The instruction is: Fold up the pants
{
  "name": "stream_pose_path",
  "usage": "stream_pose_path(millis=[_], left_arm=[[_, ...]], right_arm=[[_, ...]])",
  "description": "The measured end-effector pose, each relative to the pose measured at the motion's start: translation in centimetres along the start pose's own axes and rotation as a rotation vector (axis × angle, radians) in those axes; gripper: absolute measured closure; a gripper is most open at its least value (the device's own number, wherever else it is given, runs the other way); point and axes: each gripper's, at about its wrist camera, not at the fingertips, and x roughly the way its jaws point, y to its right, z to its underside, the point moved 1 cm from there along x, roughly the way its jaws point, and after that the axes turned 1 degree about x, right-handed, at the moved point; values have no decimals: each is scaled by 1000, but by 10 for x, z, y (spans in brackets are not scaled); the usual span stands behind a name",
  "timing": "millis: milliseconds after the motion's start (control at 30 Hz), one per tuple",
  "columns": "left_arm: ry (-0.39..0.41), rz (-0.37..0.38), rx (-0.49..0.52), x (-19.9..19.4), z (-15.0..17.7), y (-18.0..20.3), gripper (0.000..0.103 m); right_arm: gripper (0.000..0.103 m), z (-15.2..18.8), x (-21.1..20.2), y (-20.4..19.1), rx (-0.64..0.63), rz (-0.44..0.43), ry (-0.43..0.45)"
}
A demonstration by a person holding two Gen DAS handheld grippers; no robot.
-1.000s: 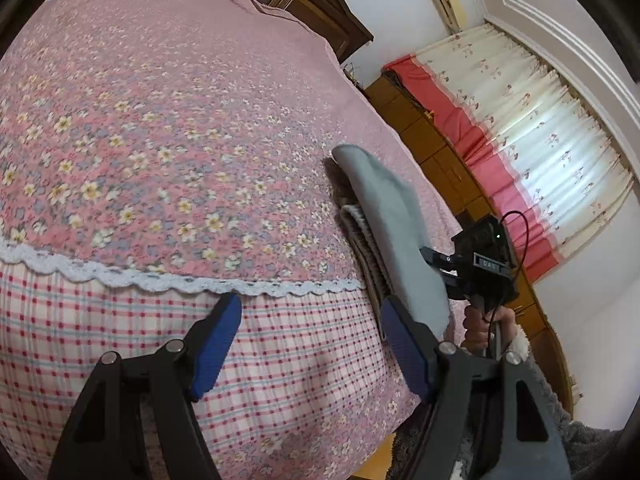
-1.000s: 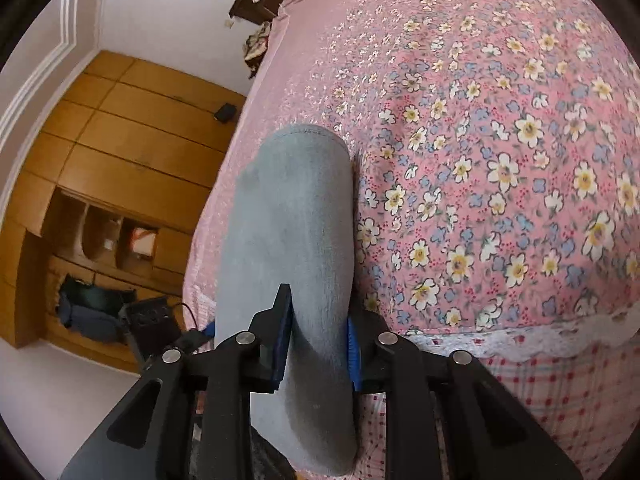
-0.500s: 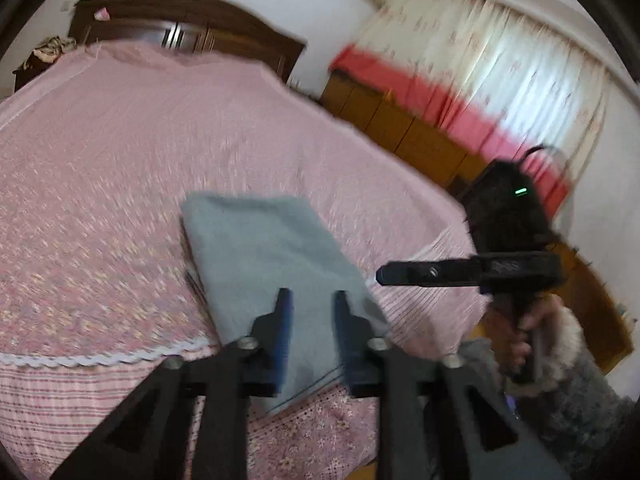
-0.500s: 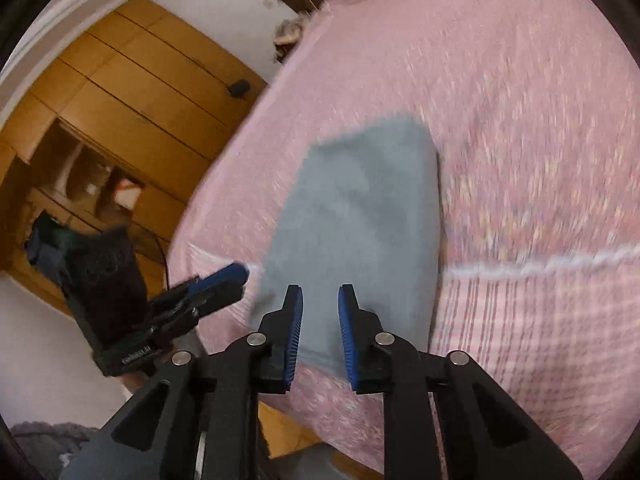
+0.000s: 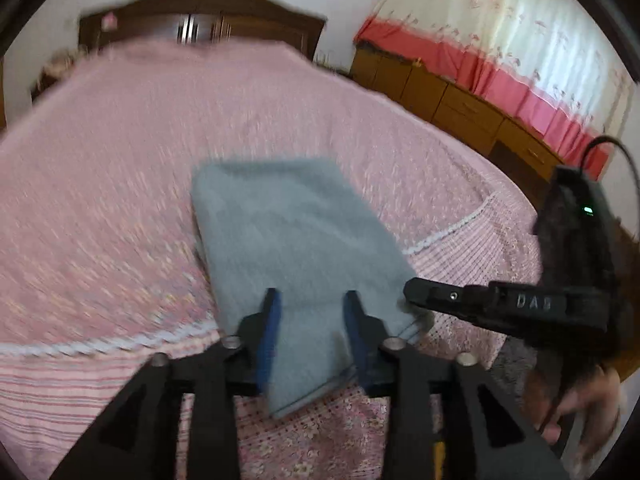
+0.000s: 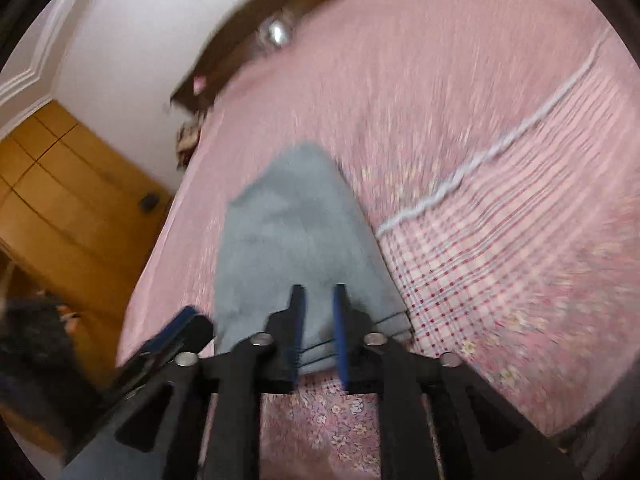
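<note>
Your pants are grey, soft-looking and folded into a compact, roughly rectangular bundle with stacked layers showing along the left side. They lie flat on the pink floral bedspread, with the near end hanging just over the bed's edge across the white lace trim. From your right-hand camera the pants look blurred, narrowing toward the far end.

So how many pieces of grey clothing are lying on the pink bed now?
1: the folded grey fabric pants lie flat near the foot edge of the pink floral bedspread, just ahead of both grippers. Layers underneath may be hidden.
</note>
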Motion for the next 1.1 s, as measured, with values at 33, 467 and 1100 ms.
stream_pose_path(millis=[33, 467, 1100], left_arm=[[37, -10, 22, -11, 0, 6, 48], [230, -126, 89, -76, 25, 7, 0], [254, -186, -66, -41, 99, -55, 0]], right_arm=[[70, 5, -9, -11, -50, 21, 55], [2, 48, -60, -28, -467, 183, 295], [2, 97, -17, 10, -469, 133, 192]])
